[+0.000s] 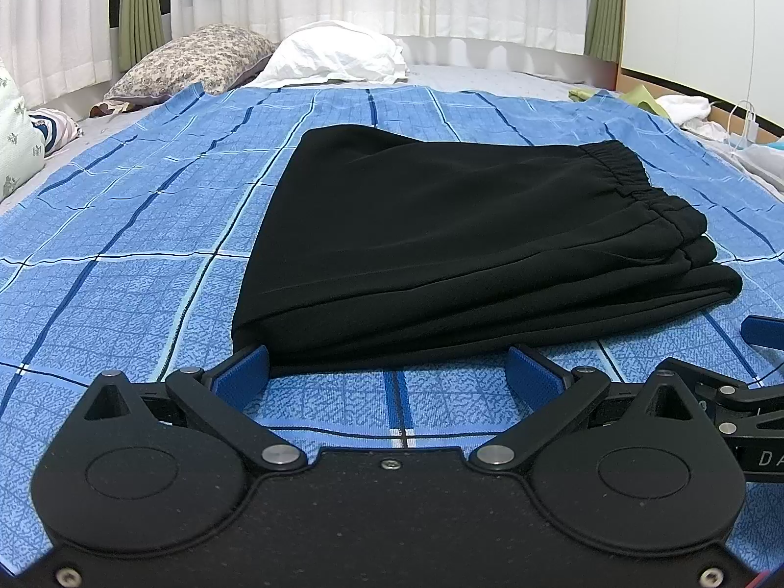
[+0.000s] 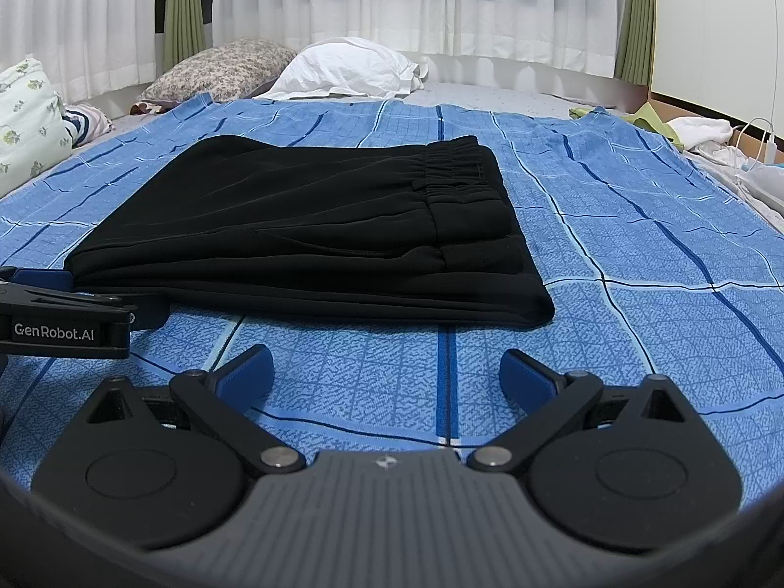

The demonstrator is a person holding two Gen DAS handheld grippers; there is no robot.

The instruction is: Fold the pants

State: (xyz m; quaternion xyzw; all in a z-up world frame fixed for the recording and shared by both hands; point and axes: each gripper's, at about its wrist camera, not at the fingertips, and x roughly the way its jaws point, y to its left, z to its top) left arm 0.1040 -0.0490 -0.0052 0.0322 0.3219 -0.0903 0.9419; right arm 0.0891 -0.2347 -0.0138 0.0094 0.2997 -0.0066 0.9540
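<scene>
Left wrist view: the left hand-held gripper (image 1: 389,367) sits low over a blue checked bedspread (image 1: 147,225), its two blue-padded fingers spread wide with nothing between them. The left pad (image 1: 243,368) touches or just meets the near corner of the black pants (image 1: 441,245), which lie folded into a flat stack of several layers on the bedspread. The gathered elastic waistband (image 1: 620,166) runs along the stack's right side. At the right edge of this view the right hand-held gripper (image 1: 762,333) shows partly, and on its black body the letters "DA" can be read before the frame cuts them off.

In the right wrist view the right hand-held gripper (image 2: 387,370) is likewise spread wide and empty, hovering just short of the near folded edge of the pants (image 2: 304,235) without touching them. The waistband (image 2: 455,166) faces the right, with a small belt loop or tab visible on it. The left hand-held gripper (image 2: 68,304) enters from the left, beside the stack's near left corner; white lettering on its black side reads "GenRobot.AI".

At the head of the bed lie a floral pillow (image 2: 220,68) and a white pillow (image 2: 348,68), side by side, with white sheer curtains (image 2: 392,0) and green drapes (image 2: 183,5) behind them. A white cable and charger (image 2: 764,147) rest at the bed's far right edge, near some crumpled white and green cloth (image 2: 686,127).
</scene>
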